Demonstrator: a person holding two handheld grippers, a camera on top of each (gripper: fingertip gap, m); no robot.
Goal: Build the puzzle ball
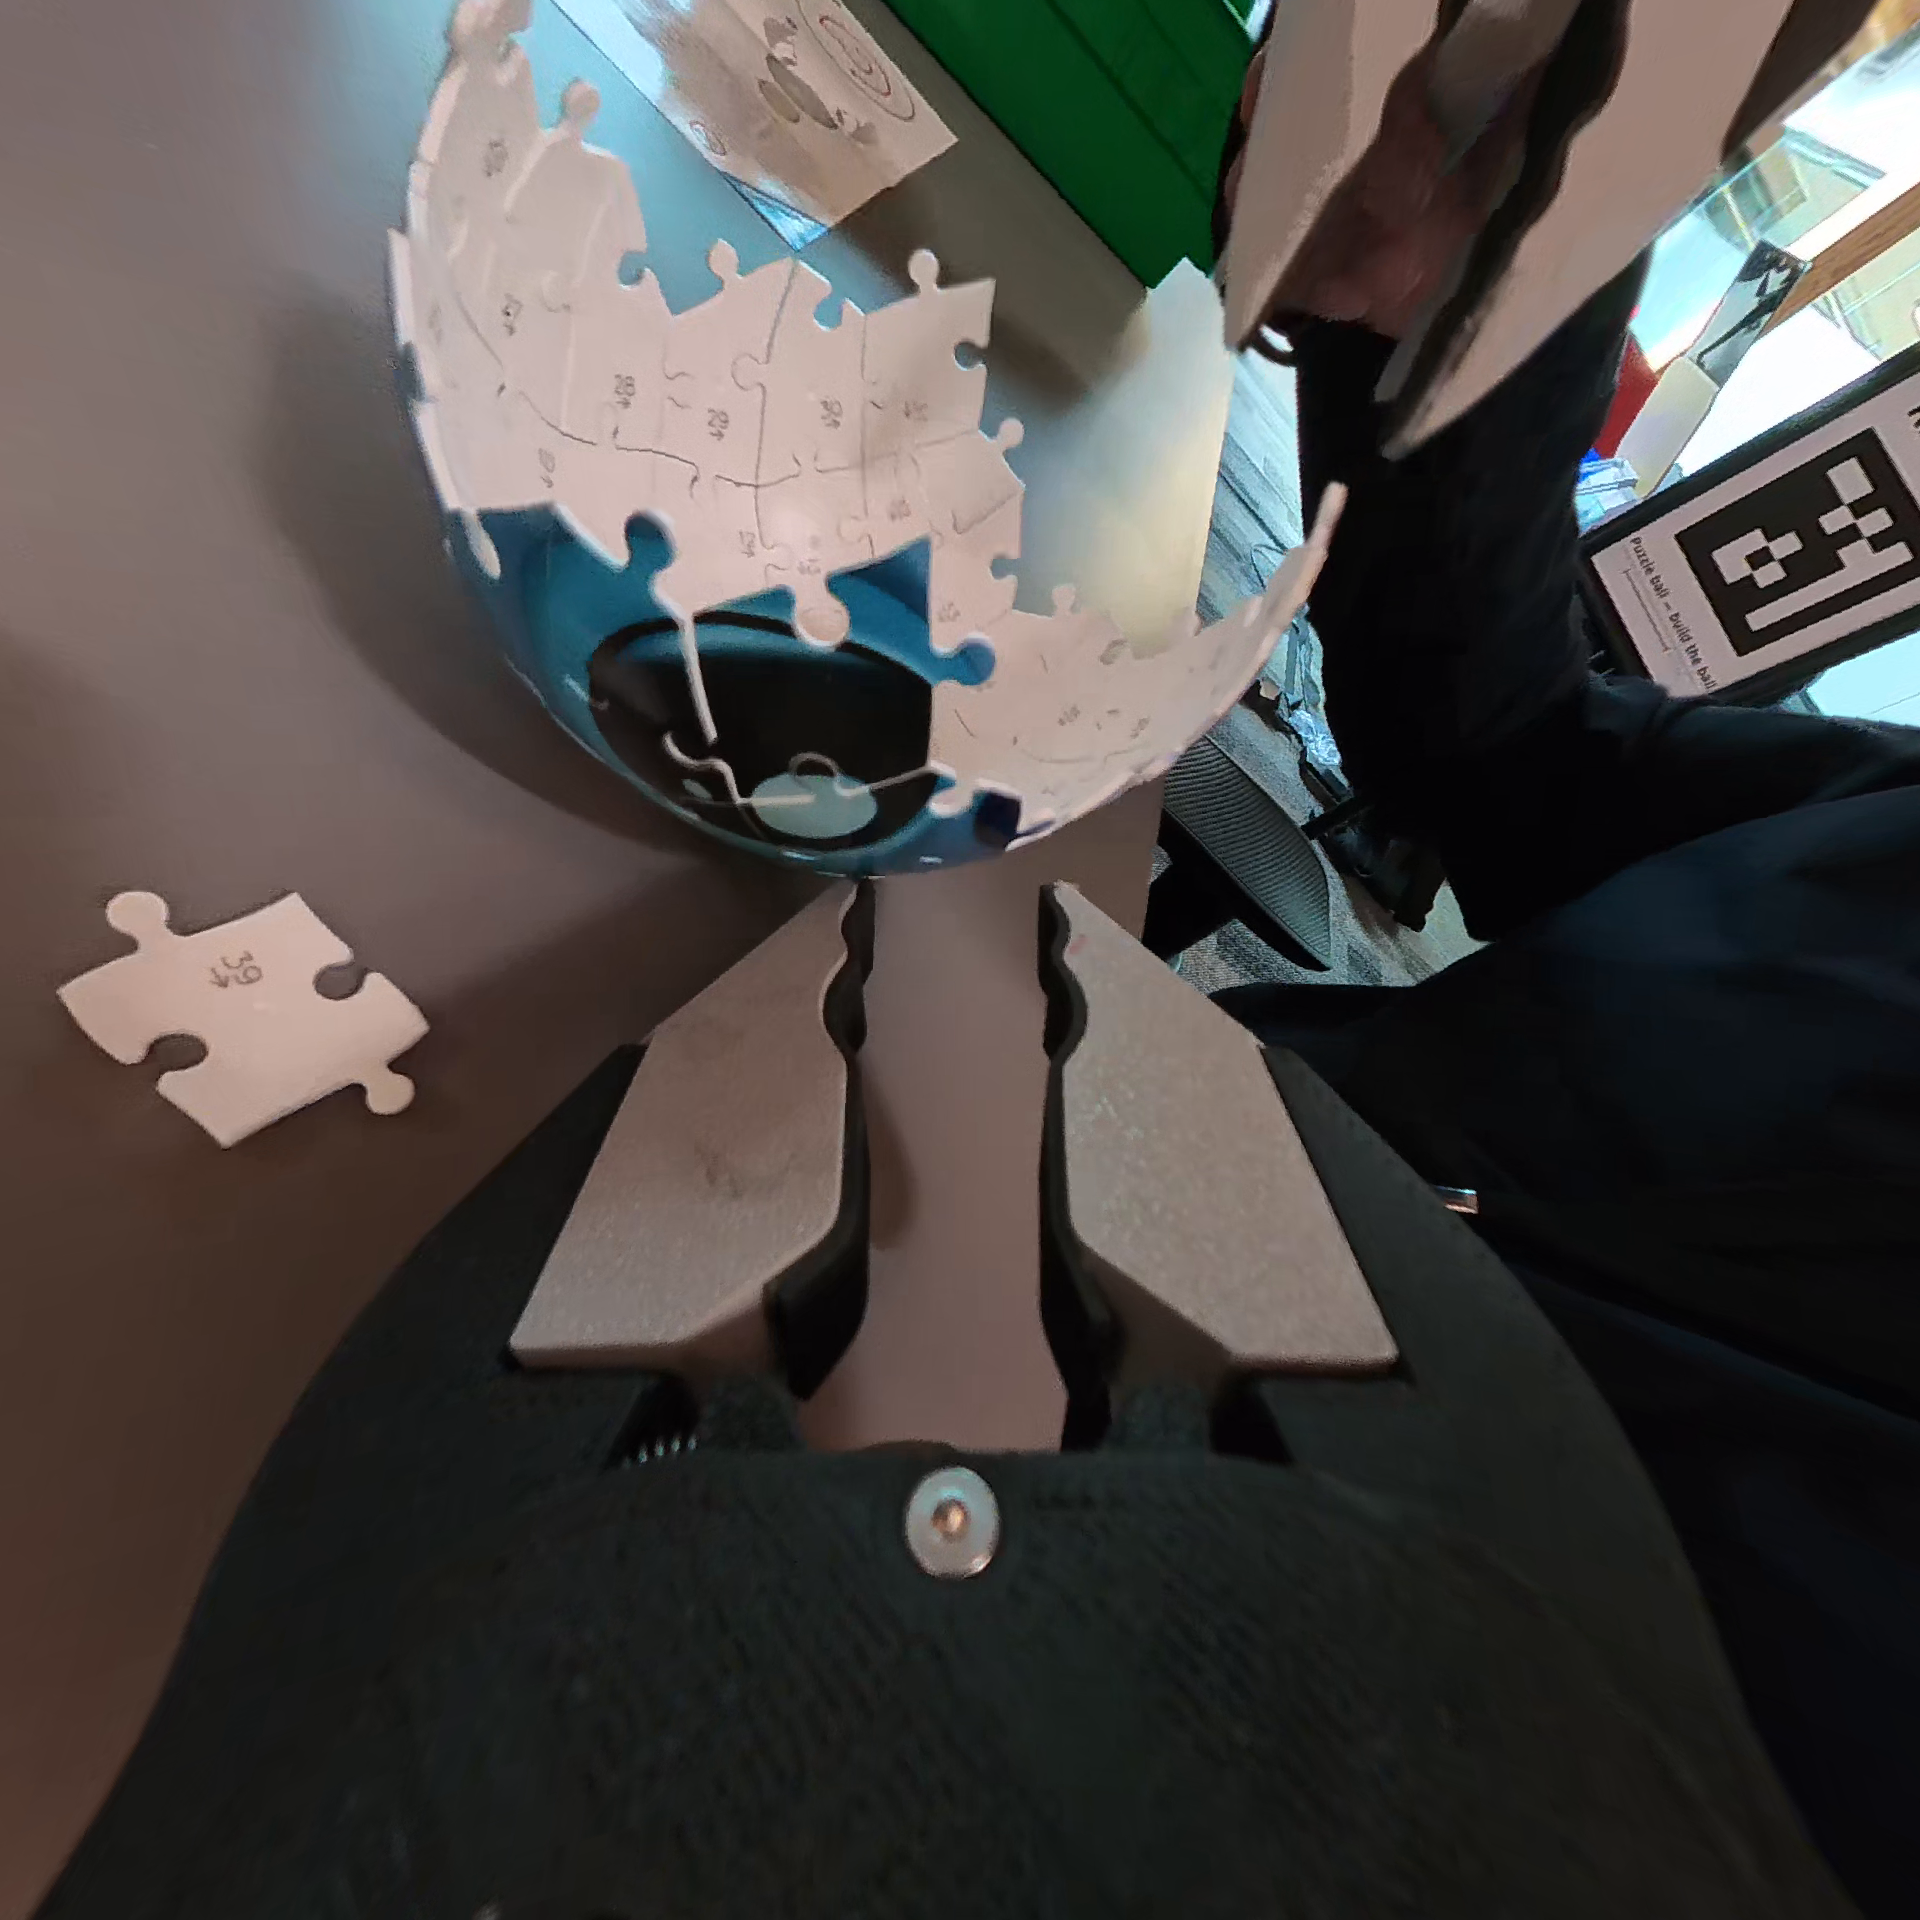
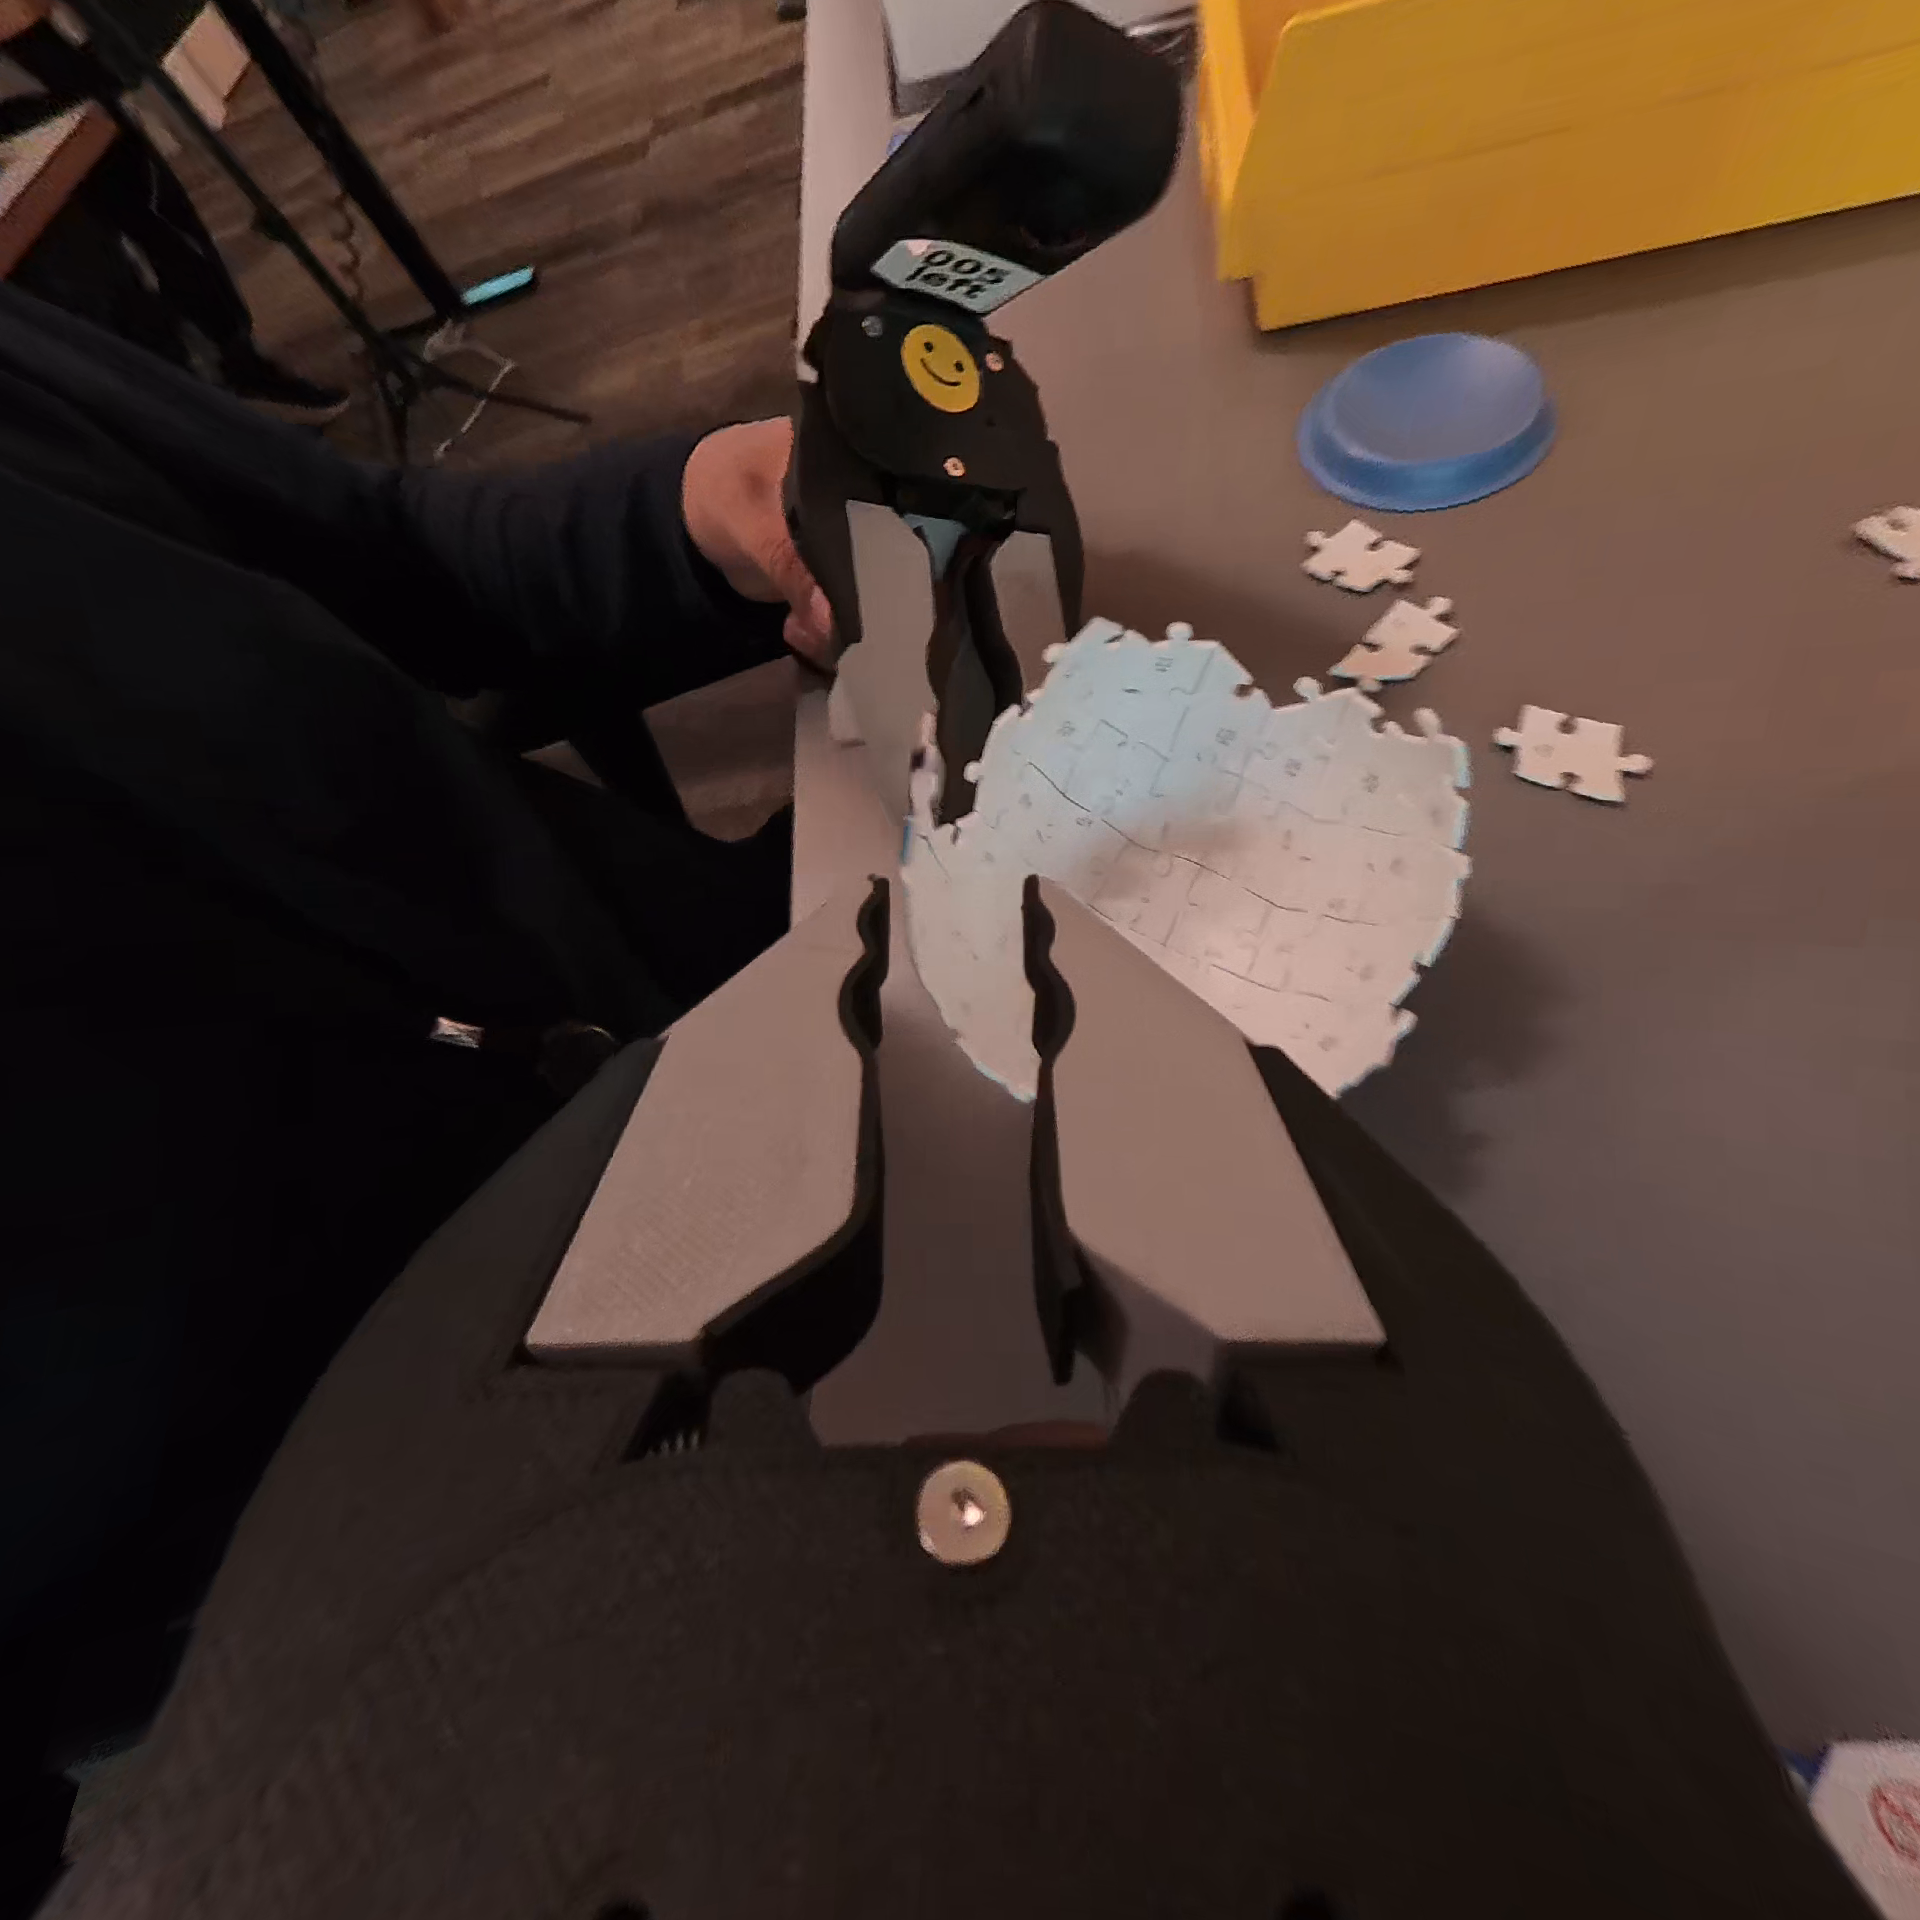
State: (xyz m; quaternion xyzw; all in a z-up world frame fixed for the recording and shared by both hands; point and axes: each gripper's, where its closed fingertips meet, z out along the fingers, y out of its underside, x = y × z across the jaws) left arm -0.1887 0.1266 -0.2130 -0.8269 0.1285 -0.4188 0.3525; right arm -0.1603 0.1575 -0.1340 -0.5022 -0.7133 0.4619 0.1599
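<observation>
The partly built puzzle ball (image 1: 748, 436) is an open shell, white inside and blue and black outside, lying on the grey table (image 1: 208, 520). My left gripper (image 1: 956, 899) is open and empty, its tips just short of the shell's lower edge. One loose white piece (image 1: 244, 1013) lies to its left. My right gripper (image 2: 951, 894) is open and empty, hovering over the near rim of the shell (image 2: 1226, 831). It also shows at the top right of the left wrist view (image 1: 1340, 353). The left gripper (image 2: 961, 717), held by a hand, reaches the shell's far rim.
Several loose pieces (image 2: 1569, 750) lie right of the shell. A blue dish-shaped stand (image 2: 1429, 426) and a yellow bin (image 2: 1558, 135) are farther back. A green box (image 1: 1091, 114), a printed sheet (image 1: 821, 114) and a marker card (image 1: 1787, 551) are nearby. The table edge (image 2: 821, 810) runs close by. The grippers' ends are close to 9 cm from one another. Measured from the fingertips, the loose white piece (image 1: 244, 1013) is 9 cm or so from the left gripper and 15 cm from the right.
</observation>
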